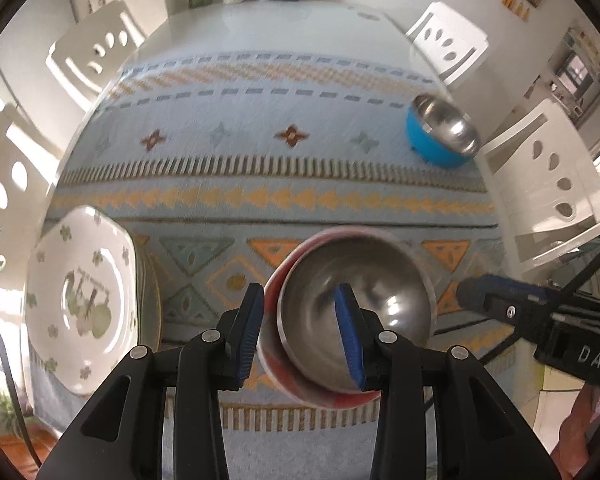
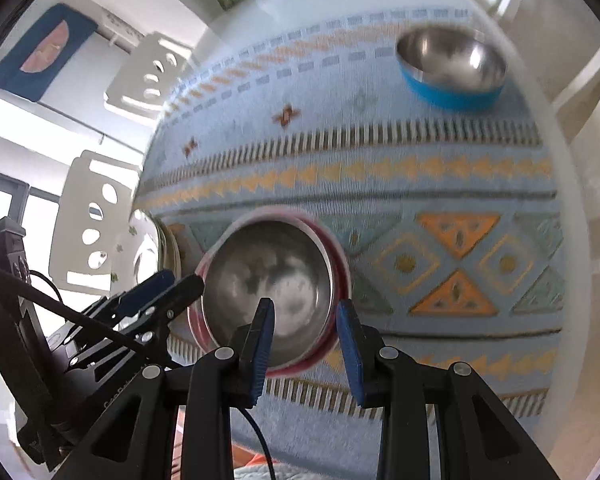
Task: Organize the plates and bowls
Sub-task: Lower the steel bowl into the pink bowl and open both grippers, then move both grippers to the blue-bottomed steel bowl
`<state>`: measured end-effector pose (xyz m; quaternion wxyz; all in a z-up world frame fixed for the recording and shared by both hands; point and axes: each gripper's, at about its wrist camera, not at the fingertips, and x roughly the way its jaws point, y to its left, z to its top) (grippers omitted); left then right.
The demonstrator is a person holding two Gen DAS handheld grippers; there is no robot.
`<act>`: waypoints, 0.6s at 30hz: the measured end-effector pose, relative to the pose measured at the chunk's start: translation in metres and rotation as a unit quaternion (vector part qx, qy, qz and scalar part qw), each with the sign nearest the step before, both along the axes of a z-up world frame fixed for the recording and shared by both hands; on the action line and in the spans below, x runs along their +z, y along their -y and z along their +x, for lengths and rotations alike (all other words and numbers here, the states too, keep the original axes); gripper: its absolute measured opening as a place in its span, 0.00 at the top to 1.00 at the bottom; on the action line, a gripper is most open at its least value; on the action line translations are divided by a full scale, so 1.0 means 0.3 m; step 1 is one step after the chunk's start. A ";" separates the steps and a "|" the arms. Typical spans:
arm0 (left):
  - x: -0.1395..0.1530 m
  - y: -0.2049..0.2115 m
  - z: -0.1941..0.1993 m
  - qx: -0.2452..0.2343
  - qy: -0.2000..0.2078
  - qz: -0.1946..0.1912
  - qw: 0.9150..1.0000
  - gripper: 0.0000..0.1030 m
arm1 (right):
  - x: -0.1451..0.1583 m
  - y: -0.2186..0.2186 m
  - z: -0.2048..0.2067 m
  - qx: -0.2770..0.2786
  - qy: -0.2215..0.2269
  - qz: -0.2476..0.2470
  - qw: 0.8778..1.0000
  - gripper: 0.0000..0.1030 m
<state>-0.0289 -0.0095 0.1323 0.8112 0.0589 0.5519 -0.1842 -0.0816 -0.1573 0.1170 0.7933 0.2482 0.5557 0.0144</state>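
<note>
Our left gripper hangs over the near edge of the table, its blue pads parted and straddling the left rim of the steel bowl without pressing on it, as far as the blurred picture lets us judge; nothing is gripped. That steel bowl sits nested inside a red bowl, the two stacked on the patterned blue tablecloth close to the near edge. Our right gripper stands above the same stack, one finger over the steel hollow and the other outside the red rim; its pads are apart and hold nothing. To the left of the stacked bowls we see a white plate with green clover marks, lying on top of other plates. Far off toward the right edge of the cloth rests a blue bowl with a steel lining. White chairs stand round the table.
</note>
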 end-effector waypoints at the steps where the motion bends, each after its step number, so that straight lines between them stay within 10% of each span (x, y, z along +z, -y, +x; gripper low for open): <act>1: 0.023 0.013 0.006 -0.005 0.005 -0.006 1.000 0.62 | 0.025 0.014 -0.002 -0.006 0.015 -0.004 1.000 0.70; 4: 0.093 0.045 0.026 -0.015 0.030 -0.028 0.999 0.32 | 0.096 0.059 -0.009 -0.032 0.059 -0.006 0.998 0.57; 7: 0.164 0.090 0.058 -0.030 0.058 -0.039 0.997 0.31 | 0.159 0.110 -0.015 -0.060 0.100 0.005 0.993 0.38; 18: 0.239 0.330 0.327 -0.079 0.052 -0.078 0.992 0.31 | 0.137 0.360 0.055 -0.169 0.096 0.027 0.981 0.38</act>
